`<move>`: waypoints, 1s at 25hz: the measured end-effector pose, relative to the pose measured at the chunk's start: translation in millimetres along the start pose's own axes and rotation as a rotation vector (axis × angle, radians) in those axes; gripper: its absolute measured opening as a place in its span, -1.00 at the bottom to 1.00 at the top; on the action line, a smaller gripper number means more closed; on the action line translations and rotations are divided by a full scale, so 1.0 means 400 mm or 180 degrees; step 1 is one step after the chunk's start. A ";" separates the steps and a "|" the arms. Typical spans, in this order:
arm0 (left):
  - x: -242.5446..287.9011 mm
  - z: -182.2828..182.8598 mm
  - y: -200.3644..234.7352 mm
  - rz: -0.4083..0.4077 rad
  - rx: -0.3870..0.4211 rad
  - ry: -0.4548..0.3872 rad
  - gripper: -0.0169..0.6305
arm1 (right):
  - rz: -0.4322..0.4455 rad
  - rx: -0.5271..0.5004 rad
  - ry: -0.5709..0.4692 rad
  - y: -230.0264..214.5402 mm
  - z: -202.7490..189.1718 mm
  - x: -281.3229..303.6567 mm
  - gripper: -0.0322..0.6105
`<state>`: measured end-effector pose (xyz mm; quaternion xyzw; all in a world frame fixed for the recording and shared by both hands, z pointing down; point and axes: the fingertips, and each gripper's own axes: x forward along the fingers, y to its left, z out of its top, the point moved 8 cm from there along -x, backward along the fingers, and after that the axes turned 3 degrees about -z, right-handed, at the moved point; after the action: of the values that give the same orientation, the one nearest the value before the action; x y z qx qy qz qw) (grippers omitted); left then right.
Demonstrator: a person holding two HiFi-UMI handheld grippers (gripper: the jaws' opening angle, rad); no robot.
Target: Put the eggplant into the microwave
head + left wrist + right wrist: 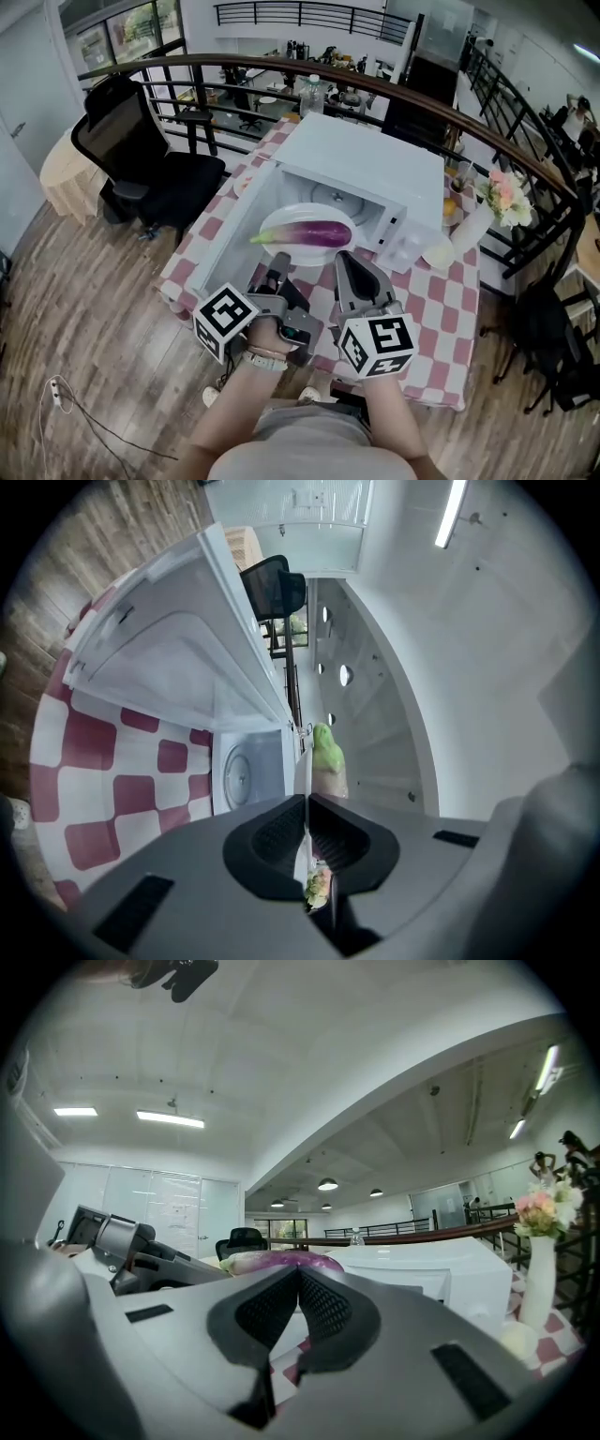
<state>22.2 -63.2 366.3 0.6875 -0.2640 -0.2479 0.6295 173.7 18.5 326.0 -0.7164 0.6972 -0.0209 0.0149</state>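
Observation:
A purple eggplant (314,233) with a green stem lies on a white plate (281,225), held in front of the white microwave (366,159), whose door (234,225) hangs open to the left. My left gripper (279,272) is shut on the plate's near rim, and my right gripper (347,267) is shut on the same rim beside it. In the left gripper view the left gripper (307,803) pinches the plate's thin edge (302,771), with the eggplant's green end (326,747) beyond it. In the right gripper view the eggplant (281,1260) shows just over the shut right gripper (298,1274).
The microwave stands on a table with a red-and-white checked cloth (441,309). A vase of flowers (487,211) and a small white bowl (438,253) sit to its right. A black office chair (141,159) stands left, and a dark railing (375,89) runs behind.

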 end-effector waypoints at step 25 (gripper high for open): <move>0.205 -0.057 0.143 0.0190 -0.0023 0.0383 -0.90 | -0.0361 0.0027 0.0491 -0.136 -0.178 0.031 -0.82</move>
<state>95.2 -105.6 424.6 0.6907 -0.2452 -0.1882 0.6538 224.9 8.1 399.8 -0.7510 0.6545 -0.0798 -0.0369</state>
